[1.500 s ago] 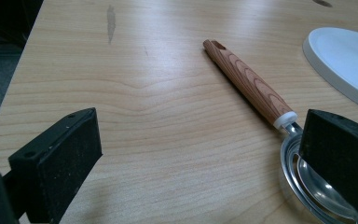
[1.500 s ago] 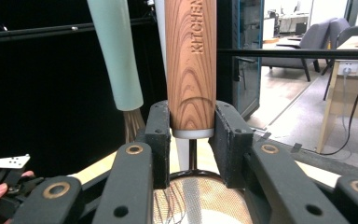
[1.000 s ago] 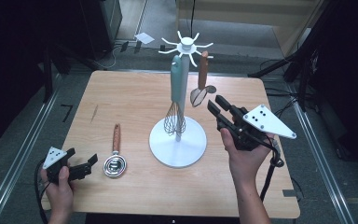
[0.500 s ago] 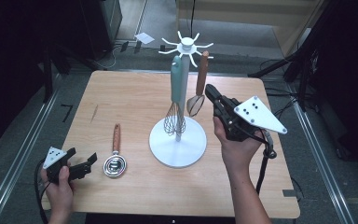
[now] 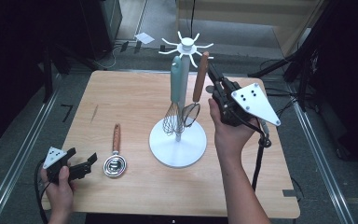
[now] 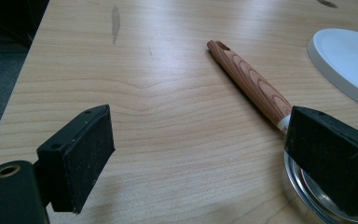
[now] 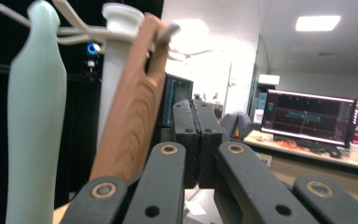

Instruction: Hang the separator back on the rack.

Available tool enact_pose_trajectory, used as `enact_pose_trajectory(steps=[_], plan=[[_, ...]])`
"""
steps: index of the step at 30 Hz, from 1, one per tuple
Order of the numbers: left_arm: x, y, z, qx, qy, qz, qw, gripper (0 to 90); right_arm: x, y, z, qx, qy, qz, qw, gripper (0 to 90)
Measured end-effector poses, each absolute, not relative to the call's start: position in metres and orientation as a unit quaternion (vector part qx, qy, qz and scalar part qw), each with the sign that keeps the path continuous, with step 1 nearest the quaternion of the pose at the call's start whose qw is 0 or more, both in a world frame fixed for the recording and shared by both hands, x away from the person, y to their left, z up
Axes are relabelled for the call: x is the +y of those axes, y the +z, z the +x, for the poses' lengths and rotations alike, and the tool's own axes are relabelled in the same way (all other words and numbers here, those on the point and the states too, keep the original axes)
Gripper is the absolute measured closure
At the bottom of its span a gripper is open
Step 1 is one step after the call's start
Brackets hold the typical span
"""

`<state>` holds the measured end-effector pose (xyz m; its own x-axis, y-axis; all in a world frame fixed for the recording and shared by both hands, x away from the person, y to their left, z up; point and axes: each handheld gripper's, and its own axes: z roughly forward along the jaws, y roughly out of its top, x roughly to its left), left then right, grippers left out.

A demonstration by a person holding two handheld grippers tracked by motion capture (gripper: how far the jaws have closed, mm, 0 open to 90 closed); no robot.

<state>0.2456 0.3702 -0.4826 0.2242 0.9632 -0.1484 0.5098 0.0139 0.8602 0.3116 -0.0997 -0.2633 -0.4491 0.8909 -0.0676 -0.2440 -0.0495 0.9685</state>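
A white utensil stand (image 5: 177,148) holds a whisk with a teal handle (image 5: 176,80) and a mesh strainer with a wooden handle (image 5: 199,78), both hanging from its top hooks. My right gripper (image 5: 212,75) is shut with nothing between its pads, its tip just right of the strainer's handle. In the right gripper view the gripper (image 7: 196,108) sits beside that wooden handle (image 7: 129,105) and the teal handle (image 7: 34,116). My left gripper (image 5: 82,159) rests open at the table's near left. A wooden-handled metal scoop (image 5: 115,158) lies by it, its handle (image 6: 251,83) between the open jaws.
The wooden table (image 5: 135,100) has metal rails along both sides. The stand's round base (image 6: 349,60) lies right of the scoop. A cable trails from the right gripper toward the table's near right edge. Monitors (image 7: 307,116) stand in the room behind.
The right hand has moved left and up toward the top of the stand. The strainer's head has swung down toward the whisk. The left hand has stayed put.
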Motion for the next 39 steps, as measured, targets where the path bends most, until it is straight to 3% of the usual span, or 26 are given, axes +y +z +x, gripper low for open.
enact_pose_trajectory(steps=[10,39], plan=[[0.370,-0.483,0.246,0.566,0.262,0.651,0.433,8.3,-0.094,-0.244,0.314,0.513,0.682,0.291,0.432,90.0],[0.370,-0.483,0.246,0.564,0.262,0.652,0.433,8.2,-0.078,-0.243,0.287,0.537,0.707,0.243,0.390,90.0]])
